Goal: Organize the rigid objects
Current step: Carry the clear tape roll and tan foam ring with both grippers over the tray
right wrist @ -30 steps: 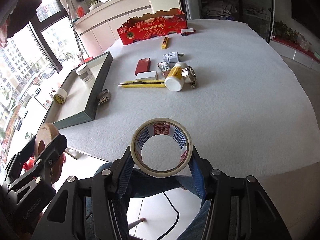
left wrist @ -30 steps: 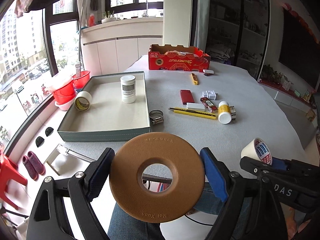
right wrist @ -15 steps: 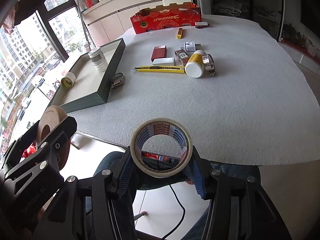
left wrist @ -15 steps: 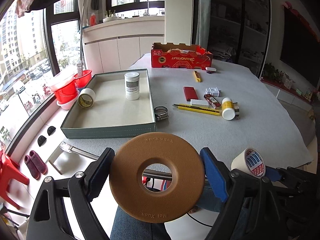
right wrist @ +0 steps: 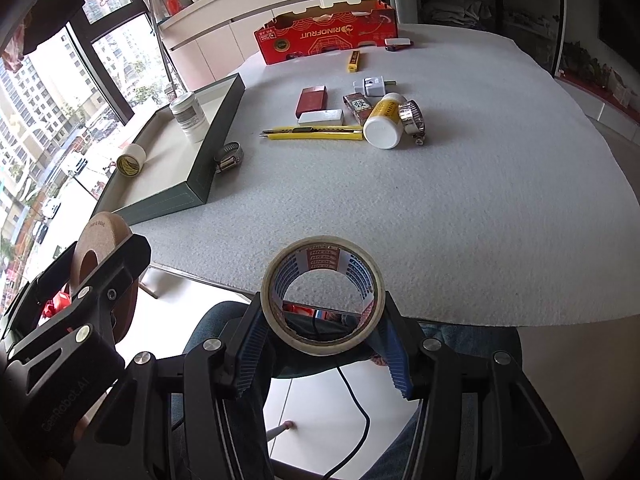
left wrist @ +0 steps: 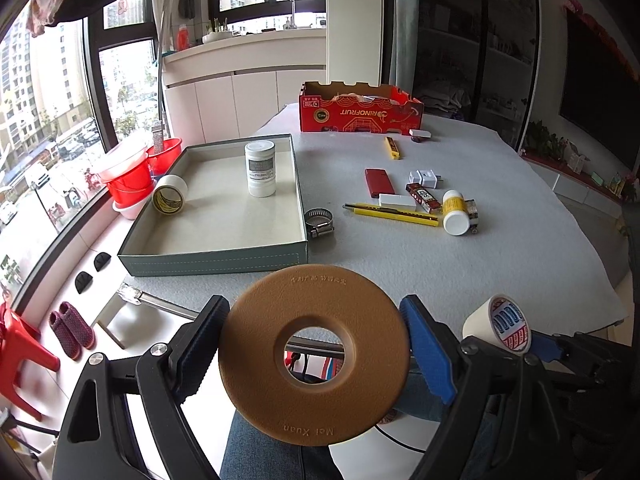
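My left gripper [left wrist: 314, 344] is shut on a brown ring-shaped disc [left wrist: 256, 356], held off the table's near edge. My right gripper [right wrist: 322, 340] is shut on a white tape roll [right wrist: 276, 320], also off the near edge; the roll shows in the left wrist view [left wrist: 498, 322]. A grey-green tray [left wrist: 216, 258] on the table's left holds a white jar [left wrist: 261, 168] and a yellow tape roll [left wrist: 169, 199]. A metal hose clamp [left wrist: 319, 222] lies beside the tray's right wall.
On the table [right wrist: 440, 208] lie a yellow utility knife [right wrist: 316, 134], a white bottle [right wrist: 384, 126] with a second hose clamp [right wrist: 412, 116], a red case [right wrist: 311, 100], a white plug adapter [right wrist: 374, 88] and a red cardboard box [right wrist: 326, 36] at the back.
Both grippers have drawn back from the table and risen a little with their objects; the table now appears farther and lower in both views.
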The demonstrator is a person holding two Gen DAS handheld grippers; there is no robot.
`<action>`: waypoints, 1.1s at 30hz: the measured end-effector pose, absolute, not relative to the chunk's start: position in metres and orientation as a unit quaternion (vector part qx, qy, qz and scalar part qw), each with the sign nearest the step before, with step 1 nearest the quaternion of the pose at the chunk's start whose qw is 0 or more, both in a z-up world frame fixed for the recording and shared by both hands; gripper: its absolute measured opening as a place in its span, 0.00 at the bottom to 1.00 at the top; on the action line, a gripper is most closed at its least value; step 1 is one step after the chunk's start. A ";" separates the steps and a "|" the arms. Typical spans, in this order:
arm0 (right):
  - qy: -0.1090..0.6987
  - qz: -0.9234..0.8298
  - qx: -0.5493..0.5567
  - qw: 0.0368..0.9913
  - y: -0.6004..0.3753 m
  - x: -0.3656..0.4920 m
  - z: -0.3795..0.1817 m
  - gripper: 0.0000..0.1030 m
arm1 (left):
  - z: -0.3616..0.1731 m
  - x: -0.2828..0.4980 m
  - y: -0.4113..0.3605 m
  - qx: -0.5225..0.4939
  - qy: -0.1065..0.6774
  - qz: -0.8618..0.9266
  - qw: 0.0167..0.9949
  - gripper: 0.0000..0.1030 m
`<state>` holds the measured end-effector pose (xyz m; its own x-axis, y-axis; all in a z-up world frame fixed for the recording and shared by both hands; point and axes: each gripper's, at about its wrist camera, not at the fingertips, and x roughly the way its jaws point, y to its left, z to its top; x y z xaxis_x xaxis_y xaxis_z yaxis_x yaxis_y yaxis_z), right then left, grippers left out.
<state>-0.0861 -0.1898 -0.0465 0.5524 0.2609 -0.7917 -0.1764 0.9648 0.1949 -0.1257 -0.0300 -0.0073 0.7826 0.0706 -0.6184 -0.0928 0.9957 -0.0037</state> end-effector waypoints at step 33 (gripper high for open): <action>0.403 0.170 -0.025 0.899 -0.126 -0.004 0.019 0.53 | 0.037 -0.064 0.113 -0.088 0.286 0.164 0.940 0.86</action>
<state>-0.0036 -0.1260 0.0191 0.6183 0.2847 -0.7325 -0.3257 0.9411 0.0908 -0.0644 0.1130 0.0365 0.7831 0.2574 -0.5661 -0.3581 0.9309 -0.0721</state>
